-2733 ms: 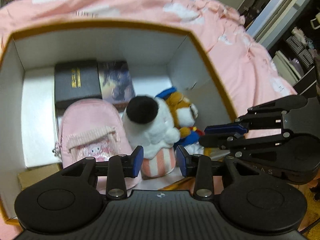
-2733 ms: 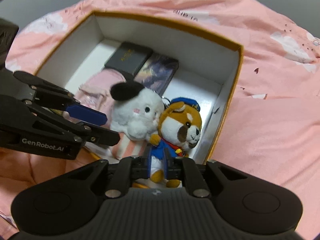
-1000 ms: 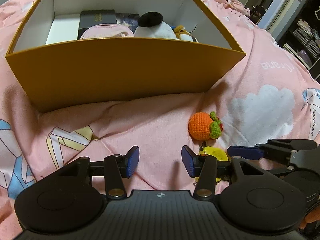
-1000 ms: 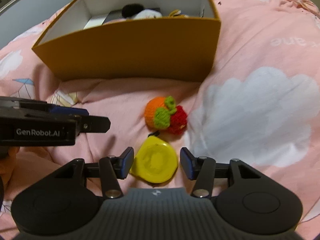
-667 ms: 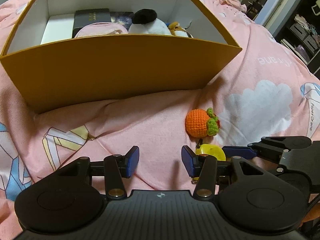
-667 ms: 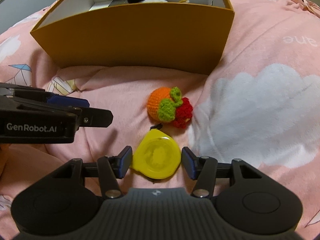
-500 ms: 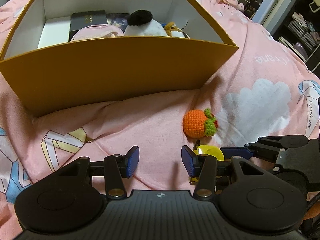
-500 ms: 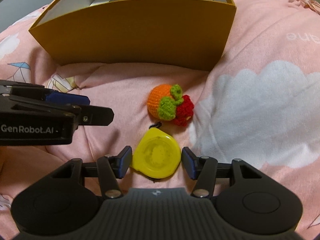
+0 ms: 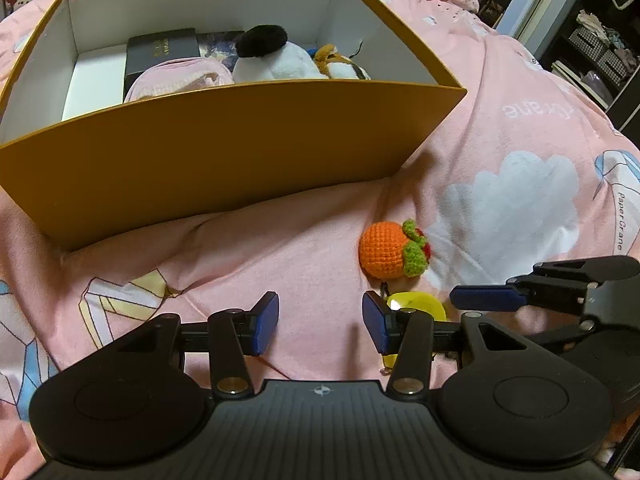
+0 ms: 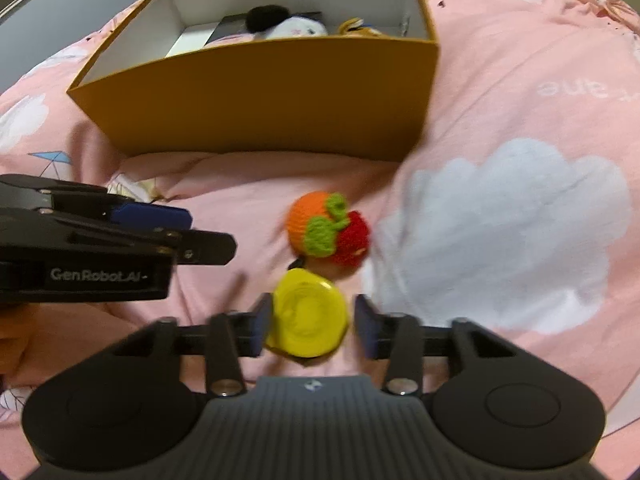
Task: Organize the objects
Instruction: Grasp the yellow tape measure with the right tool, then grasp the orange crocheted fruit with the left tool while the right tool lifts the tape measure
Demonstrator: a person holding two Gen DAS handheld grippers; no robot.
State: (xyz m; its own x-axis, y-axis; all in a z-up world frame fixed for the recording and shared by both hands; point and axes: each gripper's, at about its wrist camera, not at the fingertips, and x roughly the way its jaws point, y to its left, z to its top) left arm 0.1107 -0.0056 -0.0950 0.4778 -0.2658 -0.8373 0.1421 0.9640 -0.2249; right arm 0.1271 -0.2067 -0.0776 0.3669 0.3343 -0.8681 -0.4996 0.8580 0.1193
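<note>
A yellow round disc (image 10: 307,316) lies on the pink bedspread between the fingers of my right gripper (image 10: 312,326), which is open around it; the left pad is close to its edge. The disc also shows in the left wrist view (image 9: 416,305), partly hidden. A crocheted orange and red fruit charm (image 10: 326,231) lies just beyond it, and shows in the left wrist view (image 9: 390,249). My left gripper (image 9: 320,322) is open and empty over the bedspread. An orange box (image 9: 224,148) holds a white plush with a black cap (image 9: 272,56), a dog plush (image 9: 336,65), a pink pouch (image 9: 180,80) and a black case (image 9: 160,52).
The pink bedspread (image 10: 520,208) with white cloud prints covers the bed around the box. Dark shelves with baskets (image 9: 596,44) stand at the far right. The box also shows in the right wrist view (image 10: 272,92).
Both grippers left the box and dropped to the bedspread in front of it. My right gripper has closed in around the yellow disc and its fingers have narrowed slightly.
</note>
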